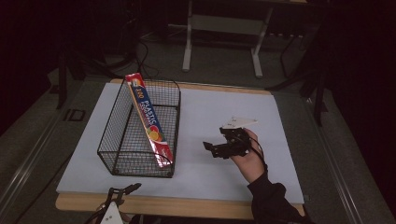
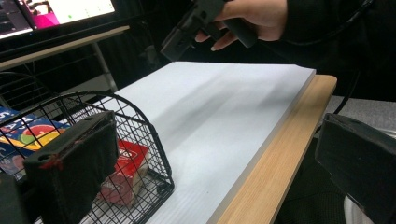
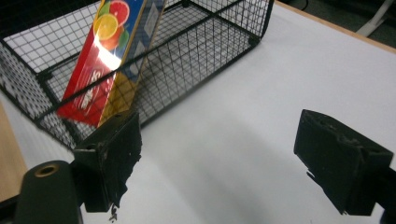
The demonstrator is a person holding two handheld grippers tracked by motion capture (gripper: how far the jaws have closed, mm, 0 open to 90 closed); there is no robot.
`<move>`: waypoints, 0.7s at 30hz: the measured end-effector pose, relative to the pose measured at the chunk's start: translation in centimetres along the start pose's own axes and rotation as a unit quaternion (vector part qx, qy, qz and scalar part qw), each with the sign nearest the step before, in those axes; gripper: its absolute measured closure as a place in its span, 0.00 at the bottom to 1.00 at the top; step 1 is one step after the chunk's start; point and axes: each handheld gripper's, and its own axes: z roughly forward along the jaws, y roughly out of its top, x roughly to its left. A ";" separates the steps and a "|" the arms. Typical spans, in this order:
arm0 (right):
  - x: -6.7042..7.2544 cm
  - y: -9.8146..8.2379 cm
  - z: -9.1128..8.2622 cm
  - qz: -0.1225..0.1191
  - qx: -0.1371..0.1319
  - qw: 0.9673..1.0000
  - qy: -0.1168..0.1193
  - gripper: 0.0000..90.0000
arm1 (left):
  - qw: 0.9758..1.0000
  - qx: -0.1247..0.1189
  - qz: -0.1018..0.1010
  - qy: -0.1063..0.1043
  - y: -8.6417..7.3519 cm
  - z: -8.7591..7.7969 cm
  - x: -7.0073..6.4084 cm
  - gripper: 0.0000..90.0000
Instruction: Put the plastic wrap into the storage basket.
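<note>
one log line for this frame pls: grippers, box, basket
right gripper: open, empty, beside basket | left gripper: open, empty, at near table edge | box: leaning in basket, one end above rim

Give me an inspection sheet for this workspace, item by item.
Surface: white sheet on a wood-edged table.
Job's things: black wire basket at the sheet's left; long red and blue box leans tilted inside it, top end above the rim.
Clutter: nothing seen.
Grippers: right gripper open, empty, held above the sheet to the right of the basket and pointed at it; left gripper open, empty, at the table's near edge.
Cables: black cable runs from the right gripper along the wrist; more on the floor behind.
Surroundings: dark room, grey stand behind the table.
</note>
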 end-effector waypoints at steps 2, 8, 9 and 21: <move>-0.1 -0.6 -0.5 0.002 0.001 1.000 0.003 0.17 | 1.000 0.001 -0.001 0.000 0.0 0.1 0.0 0.00; -0.3 -2.9 -1.8 0.000 0.003 1.000 0.000 0.17 | 1.000 0.005 -0.001 -0.001 0.0 0.3 0.0 0.00; -0.4 -3.3 -2.0 -0.003 0.004 1.000 -0.005 0.17 | 1.000 0.007 0.000 -0.002 0.0 0.3 0.0 0.00; -0.8 -6.7 -3.5 -0.005 0.006 1.000 -0.017 0.17 | 1.000 0.010 0.000 -0.002 -0.1 0.3 0.0 0.00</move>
